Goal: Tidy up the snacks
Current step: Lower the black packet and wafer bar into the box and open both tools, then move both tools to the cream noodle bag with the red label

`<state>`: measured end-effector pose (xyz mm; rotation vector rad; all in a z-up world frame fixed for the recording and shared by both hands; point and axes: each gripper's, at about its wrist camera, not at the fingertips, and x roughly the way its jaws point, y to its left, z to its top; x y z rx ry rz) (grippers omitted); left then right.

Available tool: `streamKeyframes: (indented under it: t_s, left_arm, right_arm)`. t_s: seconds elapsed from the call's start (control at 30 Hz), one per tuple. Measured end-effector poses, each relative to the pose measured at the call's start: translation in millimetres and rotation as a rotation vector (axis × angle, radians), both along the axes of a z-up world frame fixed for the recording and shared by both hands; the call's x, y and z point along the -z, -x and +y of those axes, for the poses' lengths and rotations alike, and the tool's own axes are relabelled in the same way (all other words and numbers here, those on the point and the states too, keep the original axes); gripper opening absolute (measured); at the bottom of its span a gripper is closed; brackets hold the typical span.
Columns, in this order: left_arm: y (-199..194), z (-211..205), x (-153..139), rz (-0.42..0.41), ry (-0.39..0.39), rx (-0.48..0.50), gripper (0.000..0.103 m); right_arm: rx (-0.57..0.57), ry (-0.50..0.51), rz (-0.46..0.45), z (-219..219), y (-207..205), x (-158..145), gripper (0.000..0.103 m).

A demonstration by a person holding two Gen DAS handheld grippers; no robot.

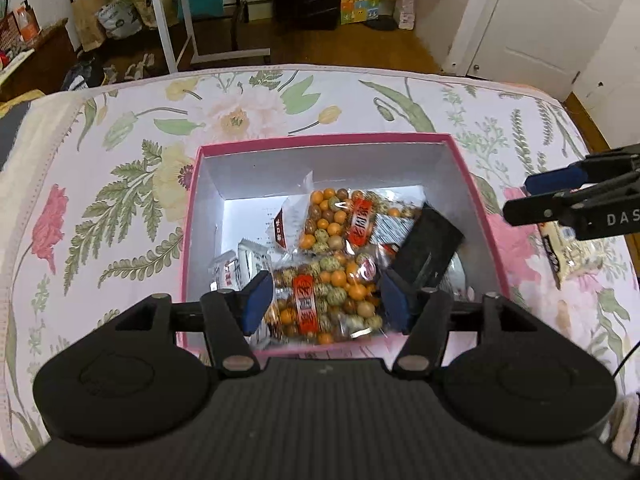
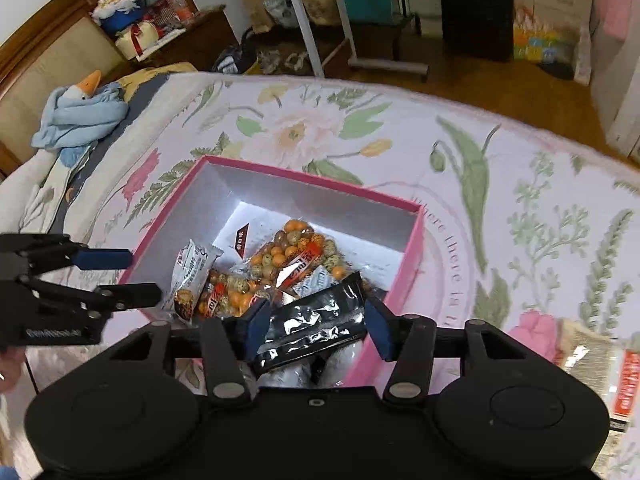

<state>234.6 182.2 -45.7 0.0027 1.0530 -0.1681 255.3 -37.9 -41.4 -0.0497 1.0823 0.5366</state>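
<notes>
Left gripper (image 1: 326,298): hangs over the near edge of the box, fingers spread wide with nothing between them; a bag of coated nuts lies loose below.
Right gripper (image 2: 316,330): over the box's near right corner, fingers wide; the black foil packet (image 2: 316,326) sits between them, and I cannot tell whether either finger touches it, so I'd judge it just let go or about to be taken.
Box (image 1: 192,216): pink-rimmed, silver inside, open on the bed, near the middle of the flowered bedspread (image 1: 120,184).
Already inside: two clear bags of coated nuts (image 1: 320,300), a couple of small white wrapped snacks (image 1: 236,268), the black foil packet leaning at the right wall.
Still outside: at least one pale snack packet (image 1: 568,248) on the bedspread just right of the box, under the right gripper in the left view.
Progress: well along, I'd say; most snacks are boxed, a leftover or two remain.
</notes>
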Motion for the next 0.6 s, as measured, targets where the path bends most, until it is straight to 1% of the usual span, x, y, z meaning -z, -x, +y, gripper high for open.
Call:
streamKeyframes:
  t_s: [0.03,0.1,0.2,0.27,0.37,0.47,0.53,0.57,0.6]
  left_arm:
    - [6.1,-1.6,-4.8,-0.004,-0.002,0.005,0.061]
    - [17.5,-6.3,-13.3,-0.002,-0.001,0.025,0.062]
    - [31.7,-18.2,-17.7,0.037,0.010,0.072,0.062]
    - [40.5,-28.9,-19.7,0.054,0.018,0.099,0.062]
    - [55.0,-49.6,-30.4,0.023,0.019,0.144,0.062]
    - [64.5,-66.8,-42.5,-0.013,0.049,0.170,0.063]
    - [68.4,-78.7,-48.3,-0.039,0.068,0.190,0.069]
    - [70.4,-85.8,-50.2,-0.055,0.074,0.197,0.075]
    - [71.5,-92.7,-51.0,-0.066,0.077,0.202,0.077]
  right_arm:
    - [-0.003,0.003,-0.021,-4.3,8.5,-6.0,0.059]
    - [0.002,-0.009,-0.035,-15.4,22.6,-16.0,0.059]
    - [0.011,-0.038,-0.050,-37.6,47.0,-30.2,0.059]
    - [0.018,-0.030,-0.066,-50.7,62.5,-37.6,0.059]
    - [0.026,-0.007,-0.096,-69.0,83.8,-47.7,0.059]
    - [0.037,0.007,-0.122,-90.7,99.9,-56.5,0.059]
    - [0.052,0.007,-0.131,-107.2,107.8,-59.4,0.059]
    - [0.060,0.006,-0.137,-115.3,111.4,-59.6,0.059]
    - [0.072,0.012,-0.151,-124.8,114.4,-59.7,0.059]
